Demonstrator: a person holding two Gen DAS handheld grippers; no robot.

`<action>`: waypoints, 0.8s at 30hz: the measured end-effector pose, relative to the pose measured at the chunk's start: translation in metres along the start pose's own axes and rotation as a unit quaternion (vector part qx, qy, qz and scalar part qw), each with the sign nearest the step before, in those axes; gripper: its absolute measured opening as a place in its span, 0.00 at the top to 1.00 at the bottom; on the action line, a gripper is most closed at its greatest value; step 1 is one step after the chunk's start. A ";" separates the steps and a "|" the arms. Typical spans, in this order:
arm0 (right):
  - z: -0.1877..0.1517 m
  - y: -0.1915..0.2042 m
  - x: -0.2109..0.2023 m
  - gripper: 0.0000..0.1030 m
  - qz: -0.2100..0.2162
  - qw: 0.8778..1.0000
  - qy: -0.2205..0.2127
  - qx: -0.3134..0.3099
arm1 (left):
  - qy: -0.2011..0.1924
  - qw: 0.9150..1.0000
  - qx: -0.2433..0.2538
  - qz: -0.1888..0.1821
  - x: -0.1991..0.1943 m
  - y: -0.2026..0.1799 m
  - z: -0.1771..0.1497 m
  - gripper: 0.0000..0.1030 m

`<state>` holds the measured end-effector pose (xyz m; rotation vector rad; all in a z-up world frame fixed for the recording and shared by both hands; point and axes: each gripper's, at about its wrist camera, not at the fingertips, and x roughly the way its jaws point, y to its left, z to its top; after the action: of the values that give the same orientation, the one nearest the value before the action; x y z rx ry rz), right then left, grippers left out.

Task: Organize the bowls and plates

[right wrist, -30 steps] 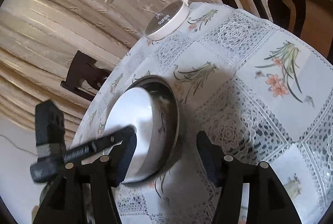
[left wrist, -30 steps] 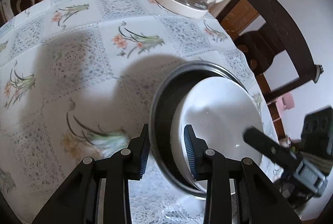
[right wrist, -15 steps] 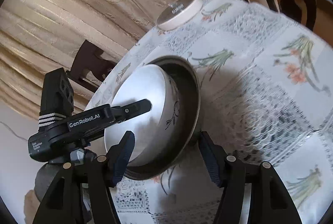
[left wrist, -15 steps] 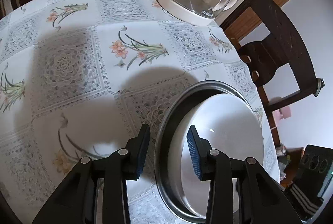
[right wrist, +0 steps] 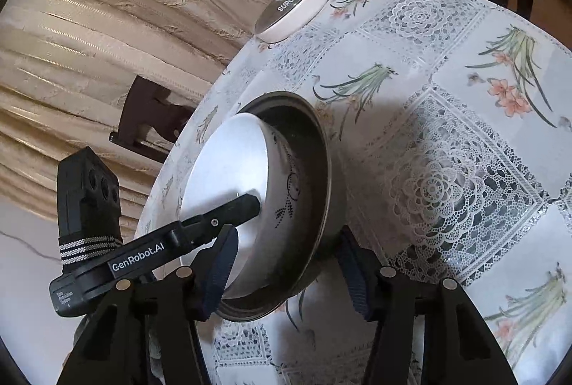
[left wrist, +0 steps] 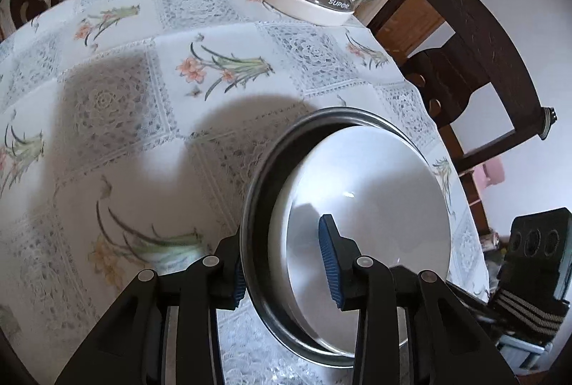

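L tongs (left wrist: pixel 286 263) straddling steel pan (left wrist: pixel 259 191) rim, not clamping; R tongs (right wrist: pixel 286 268) gaping around pan w/ glossy white bowl (right wrist: pixel 228 170). R view showing bowl's vine motif.

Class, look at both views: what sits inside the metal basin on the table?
A white bowl sits inside the metal basin, with a dark floral pattern on its outer wall in the right wrist view. The basin's floor beneath the bowl is covered and cannot be seen.
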<state>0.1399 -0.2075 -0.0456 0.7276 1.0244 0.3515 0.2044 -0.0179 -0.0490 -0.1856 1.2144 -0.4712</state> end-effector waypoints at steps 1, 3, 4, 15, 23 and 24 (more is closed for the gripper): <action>-0.001 0.000 -0.002 0.43 0.001 1.000 0.000 -0.001 | 0.001 1.000 -0.002 0.000 -0.001 0.001 -0.002 0.64; -0.003 0.002 -0.004 0.44 -0.001 1.000 0.000 -0.006 | 0.001 1.000 -0.001 0.000 -0.004 0.001 -0.005 0.64; -0.004 0.003 -0.005 0.44 -0.001 1.000 0.001 -0.007 | 0.001 1.000 -0.001 0.000 -0.006 0.001 -0.006 0.64; -0.014 0.028 -0.022 0.46 0.011 0.999 0.004 -0.030 | -0.009 1.000 -0.002 -0.002 -0.042 0.003 -0.024 0.64; -0.033 0.060 -0.032 0.46 0.031 0.998 0.016 -0.050 | -0.026 1.000 -0.007 0.004 -0.084 0.009 -0.046 0.64; -0.035 0.063 -0.033 0.46 0.033 0.998 0.017 -0.051 | -0.029 1.000 -0.008 0.005 -0.090 0.011 -0.049 0.64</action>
<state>0.0977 -0.1683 0.0084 0.6662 1.0085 0.4724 0.1370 0.0372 0.0070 -0.2050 1.1621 -0.4442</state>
